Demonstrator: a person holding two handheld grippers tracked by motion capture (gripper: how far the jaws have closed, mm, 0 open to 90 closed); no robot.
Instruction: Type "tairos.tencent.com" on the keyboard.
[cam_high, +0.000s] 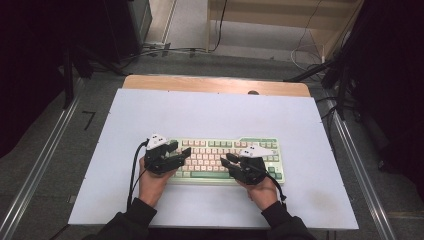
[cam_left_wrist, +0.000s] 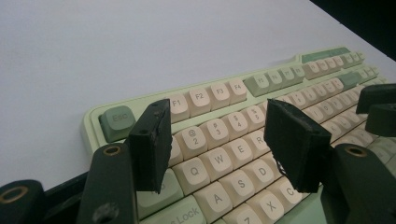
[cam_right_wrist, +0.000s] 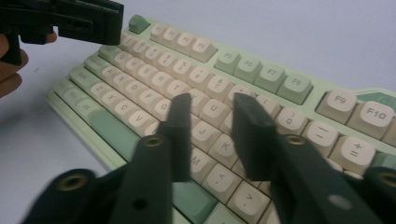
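A mint-green keyboard (cam_high: 215, 145) with cream keys lies on the white sheet, near its front. My left gripper (cam_high: 181, 149) hovers over the keyboard's left end. In the left gripper view its jaws (cam_left_wrist: 219, 114) stand wide apart above the number and letter keys (cam_left_wrist: 224, 93), with nothing between them. My right gripper (cam_high: 226, 159) is over the middle-right of the keyboard. In the right gripper view its jaws (cam_right_wrist: 212, 100) point down at the letter keys (cam_right_wrist: 261, 74) with a narrow gap and nothing held. The left gripper (cam_right_wrist: 88, 21) also shows there at the top left.
The white sheet (cam_high: 210, 110) covers a wooden table (cam_high: 215, 84), with bare sheet on all sides of the keyboard. Metal rails (cam_high: 45, 160) run along both sides. Cables and a wooden frame (cam_high: 280, 20) lie on the floor beyond.
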